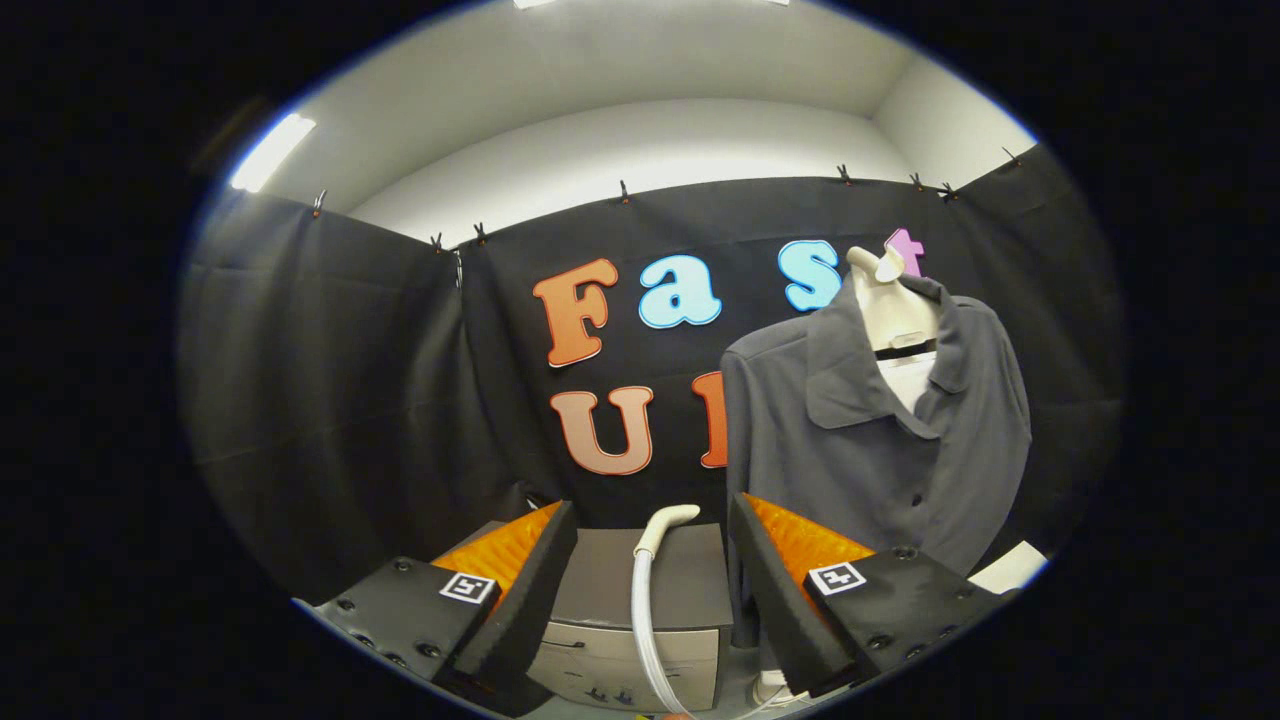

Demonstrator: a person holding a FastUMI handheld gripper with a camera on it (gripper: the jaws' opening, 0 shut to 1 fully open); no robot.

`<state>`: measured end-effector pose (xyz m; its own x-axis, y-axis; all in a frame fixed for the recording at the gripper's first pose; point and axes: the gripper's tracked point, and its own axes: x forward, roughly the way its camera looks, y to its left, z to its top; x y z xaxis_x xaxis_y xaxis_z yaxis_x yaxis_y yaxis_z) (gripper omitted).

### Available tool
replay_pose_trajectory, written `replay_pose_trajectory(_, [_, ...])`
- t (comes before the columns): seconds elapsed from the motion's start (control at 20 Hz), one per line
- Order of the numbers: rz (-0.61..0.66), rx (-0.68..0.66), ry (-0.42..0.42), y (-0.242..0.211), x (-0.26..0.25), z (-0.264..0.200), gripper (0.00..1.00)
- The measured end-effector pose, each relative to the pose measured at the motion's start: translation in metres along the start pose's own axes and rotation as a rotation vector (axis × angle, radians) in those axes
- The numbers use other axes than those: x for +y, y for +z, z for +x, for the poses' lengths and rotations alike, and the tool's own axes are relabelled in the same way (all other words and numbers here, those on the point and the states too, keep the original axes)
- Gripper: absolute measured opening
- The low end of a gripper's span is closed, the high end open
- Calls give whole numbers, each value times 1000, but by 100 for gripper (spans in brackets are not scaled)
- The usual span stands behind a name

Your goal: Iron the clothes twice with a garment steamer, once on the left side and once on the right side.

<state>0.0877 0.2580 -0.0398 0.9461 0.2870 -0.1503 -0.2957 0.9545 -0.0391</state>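
A grey collared shirt (880,440) hangs on a cream mannequin torso (905,320), beyond my right finger and to its right. The garment steamer's pale head (665,522) with its whitish hose (645,630) rises from below, in the gap between my two fingers, resting against a grey box. My gripper (650,580) stands open, its fingers wide apart on either side of the steamer head and touching nothing.
A grey cabinet-like box (665,590) with a drawer front sits just ahead of the fingers, under the steamer head. Black cloth walls (330,400) close the booth at the back and left. A white object's corner (1010,568) shows past the right finger.
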Motion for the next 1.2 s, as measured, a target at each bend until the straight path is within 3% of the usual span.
replay_pose_trajectory(0.4, [-152,104,1,-30,58,115,98])
replay_pose_trajectory(0.6, [-126,202,4,-58,70,177,98])
replay_pose_trajectory(1.2, [-188,558,-187,-179,-8,327,98])
